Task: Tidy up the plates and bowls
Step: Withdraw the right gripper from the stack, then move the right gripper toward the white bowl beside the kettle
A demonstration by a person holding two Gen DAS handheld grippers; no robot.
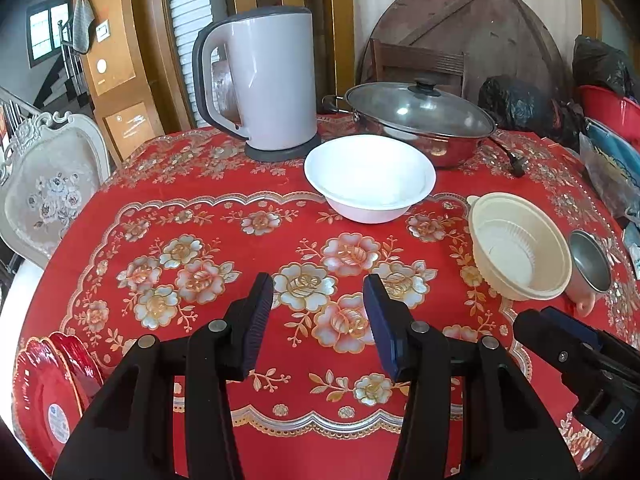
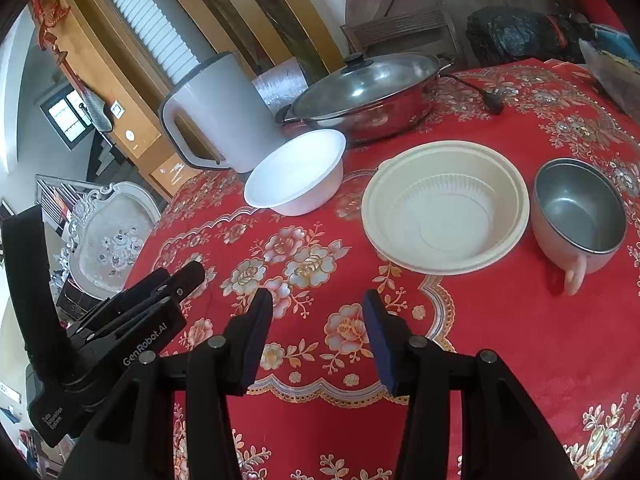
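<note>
Three bowls sit empty on the red floral tablecloth (image 2: 500,340): a glossy white bowl (image 2: 298,172) just in front of the electric kettle (image 2: 224,116) and the lidded steel pot (image 2: 368,92), a cream plastic bowl (image 2: 446,206) with a ribbed inner wall to its right, and a steel-lined cup-bowl (image 2: 578,216) with a pink handle just beside that. Red plates (image 1: 52,392) lie stacked at the table's near left edge. Both claws hover spread and empty above the cloth — left gripper (image 1: 318,320), right gripper (image 2: 318,332).
</note>
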